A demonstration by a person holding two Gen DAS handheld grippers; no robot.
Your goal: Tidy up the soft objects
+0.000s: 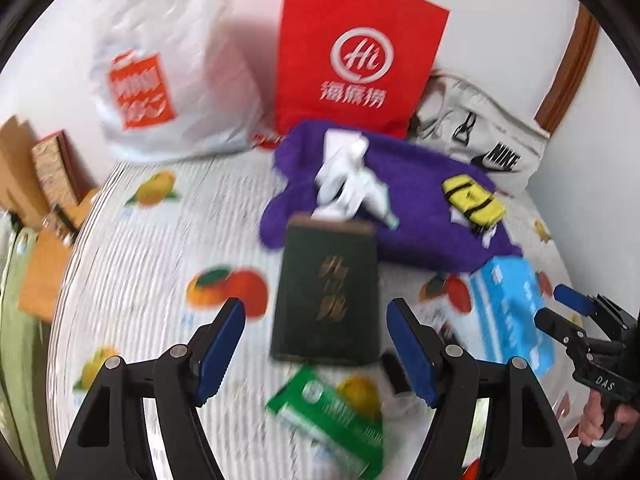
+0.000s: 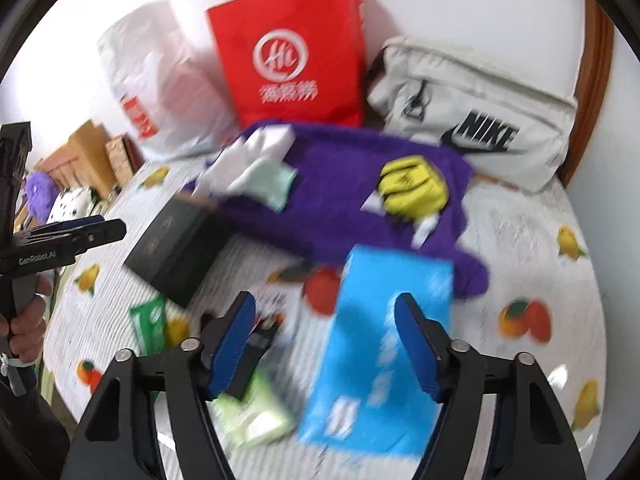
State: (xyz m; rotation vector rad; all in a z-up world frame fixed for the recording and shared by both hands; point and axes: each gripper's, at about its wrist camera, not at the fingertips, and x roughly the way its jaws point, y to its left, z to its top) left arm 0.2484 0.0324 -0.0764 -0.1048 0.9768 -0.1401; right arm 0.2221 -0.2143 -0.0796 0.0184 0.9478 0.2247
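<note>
A bed covered by a white quilt [image 1: 152, 248] printed with oranges and lemons fills both views. Against the wall at its far side stand a white plastic bag [image 1: 160, 80], a red paper bag [image 1: 352, 52] and, to the right, a grey Nike pouch [image 2: 480, 108]. In front of the red bag a purple fluffy towel [image 1: 420, 208] lies spread on the quilt; on it rest crumpled white cloths [image 1: 348, 176] and a small yellow bundle [image 1: 472, 198]. A dark green book [image 1: 328, 292] lies at the towel's near edge, partly over the white cloths. A blue tissue pack [image 2: 384, 344] lies to the right, touching the towel's near corner. A green packet [image 1: 332, 416] lies nearest of all, below the book.

The left gripper [image 1: 316, 344] hangs above the quilt with its jaws well apart and nothing gripped; the book shows in the gap, clear of the pads. The right gripper [image 2: 324, 348] is likewise parted and holds nothing, with the blue pack beneath it; a hand [image 1: 608, 420] grips its handle
</note>
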